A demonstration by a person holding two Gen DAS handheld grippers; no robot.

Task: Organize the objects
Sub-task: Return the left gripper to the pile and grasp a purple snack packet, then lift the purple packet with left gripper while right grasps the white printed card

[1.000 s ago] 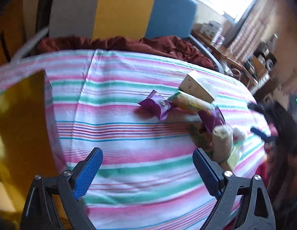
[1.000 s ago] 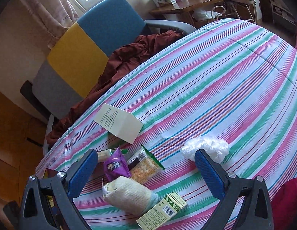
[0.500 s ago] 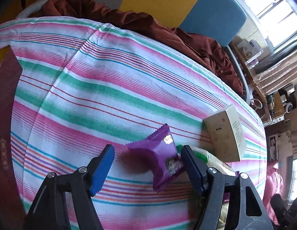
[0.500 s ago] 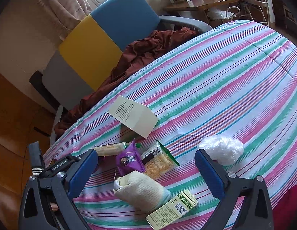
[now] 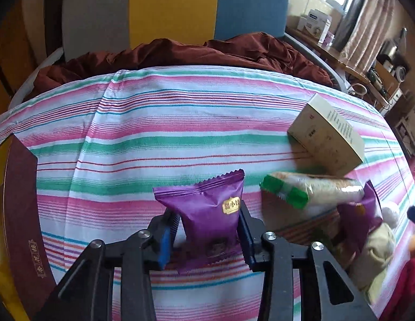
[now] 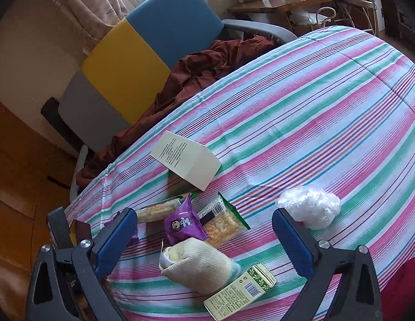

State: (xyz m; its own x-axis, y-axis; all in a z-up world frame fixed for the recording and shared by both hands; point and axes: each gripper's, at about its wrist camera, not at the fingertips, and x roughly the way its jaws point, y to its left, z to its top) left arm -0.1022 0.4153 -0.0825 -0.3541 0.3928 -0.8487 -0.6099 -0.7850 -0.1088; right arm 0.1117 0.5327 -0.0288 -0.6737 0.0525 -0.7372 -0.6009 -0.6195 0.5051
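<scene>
Left claw (image 5: 207,236) has just closed, pads pinching purple snack packet (image 5: 207,208) over striped bedspread (image 5: 180,123). Beige box (image 5: 325,136) at 2 o'clock, rice cracker roll (image 5: 314,190) at 3, both apart from packet. Right claw (image 6: 207,243) wide, empty, above rolled sock (image 6: 196,264); plastic wad (image 6: 309,208) just beyond its right finger.

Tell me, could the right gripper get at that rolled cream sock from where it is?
Probably yes. The right gripper is open and empty, and the rolled cream sock lies just ahead between its fingers, uncovered, though a purple packet and green-printed box crowd it.
</scene>
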